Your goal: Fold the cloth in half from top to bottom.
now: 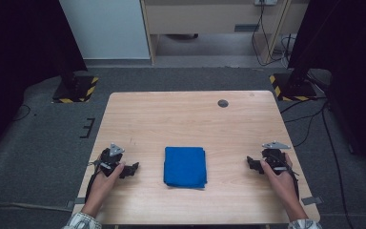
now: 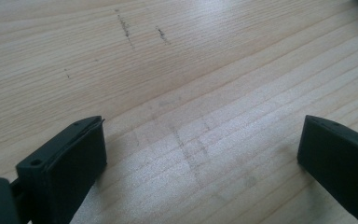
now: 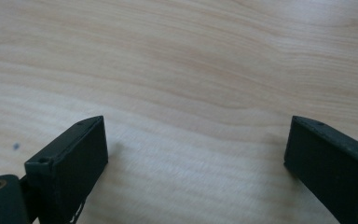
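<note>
A folded blue cloth (image 1: 185, 166) lies flat on the wooden table (image 1: 186, 119), near the front edge at the middle. My left gripper (image 1: 132, 169) rests on the table to the cloth's left, apart from it, held by a hand. My right gripper (image 1: 250, 163) rests to the cloth's right, also apart from it. In the left gripper view the left gripper (image 2: 200, 140) has its jaws spread wide over bare wood. The right gripper (image 3: 198, 137) in its own view stands just as wide, with nothing between the jaws.
A small dark round spot (image 1: 223, 103) marks the table's far right part. Black stands with yellow-striped bases (image 1: 76, 88) (image 1: 291, 86) sit on the grey floor beyond the far corners. Cables (image 1: 310, 124) trail on the floor at the right. Faint scuff marks (image 2: 126, 30) cross the wood.
</note>
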Motion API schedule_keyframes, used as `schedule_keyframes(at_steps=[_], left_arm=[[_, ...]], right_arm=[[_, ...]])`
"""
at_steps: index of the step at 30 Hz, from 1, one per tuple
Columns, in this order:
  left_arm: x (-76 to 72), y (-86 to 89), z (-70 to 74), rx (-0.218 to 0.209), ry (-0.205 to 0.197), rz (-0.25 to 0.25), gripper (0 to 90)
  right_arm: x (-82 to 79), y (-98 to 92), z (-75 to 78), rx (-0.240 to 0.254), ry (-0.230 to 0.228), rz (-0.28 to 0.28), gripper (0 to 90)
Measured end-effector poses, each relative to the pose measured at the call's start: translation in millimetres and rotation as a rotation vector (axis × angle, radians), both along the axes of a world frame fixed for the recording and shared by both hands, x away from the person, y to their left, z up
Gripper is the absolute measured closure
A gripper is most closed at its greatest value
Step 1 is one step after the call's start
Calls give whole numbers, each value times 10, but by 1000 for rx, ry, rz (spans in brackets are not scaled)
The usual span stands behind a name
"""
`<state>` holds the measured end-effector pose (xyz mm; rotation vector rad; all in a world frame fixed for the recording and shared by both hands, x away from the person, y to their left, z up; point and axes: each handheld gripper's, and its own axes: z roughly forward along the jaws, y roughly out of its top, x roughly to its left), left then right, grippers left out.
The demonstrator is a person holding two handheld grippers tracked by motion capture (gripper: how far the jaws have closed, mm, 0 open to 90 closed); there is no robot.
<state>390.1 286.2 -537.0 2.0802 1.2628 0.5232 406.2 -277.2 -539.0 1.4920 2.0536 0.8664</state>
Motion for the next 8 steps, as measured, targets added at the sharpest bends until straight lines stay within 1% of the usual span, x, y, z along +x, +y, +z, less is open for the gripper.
schedule_keyframes(at_steps=[4, 8], left_arm=[[0, -2, -1, 0, 0, 1, 3], [3, -4, -1, 0, 1, 2, 1]], right_arm=[[-107, 23, 1, -3, 0, 17, 62], [-127, 26, 2, -2, 1, 11, 59]])
